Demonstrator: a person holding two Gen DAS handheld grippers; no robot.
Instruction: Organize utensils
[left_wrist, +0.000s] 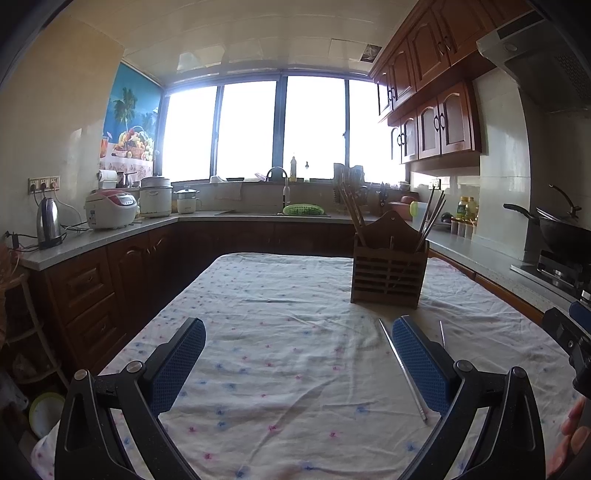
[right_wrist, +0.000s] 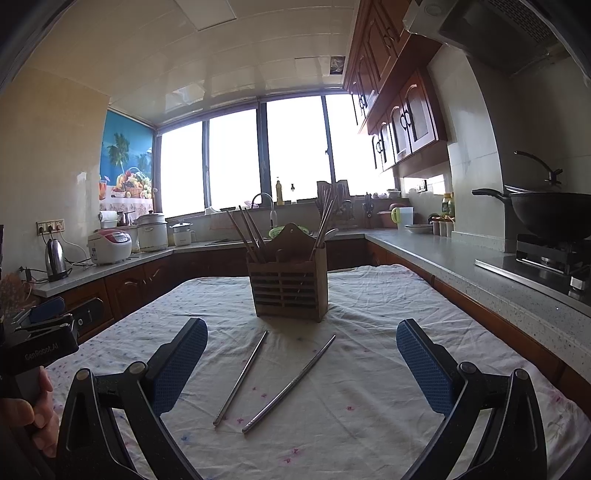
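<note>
Left wrist view: my left gripper (left_wrist: 298, 360) is spread wide, empty; wooden holder (left_wrist: 389, 271) stands right of centre. Right wrist view: my right gripper (right_wrist: 302, 360) gapes too, two metal chopsticks (right_wrist: 290, 384) lying lower centre on the tablecloth (right_wrist: 369, 406).

Two metal chopsticks (right_wrist: 275, 382) lie on the tablecloth (right_wrist: 369, 406) before the wooden holder (right_wrist: 290, 284) — more chopsticks (right_wrist: 247, 236) stand in it.

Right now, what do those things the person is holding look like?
Each tool, left and right, has black metal linkage arms with silver rivets and two fingers faced with blue dotted pads. The left one's black body reads "GenRobot.AI".
</note>
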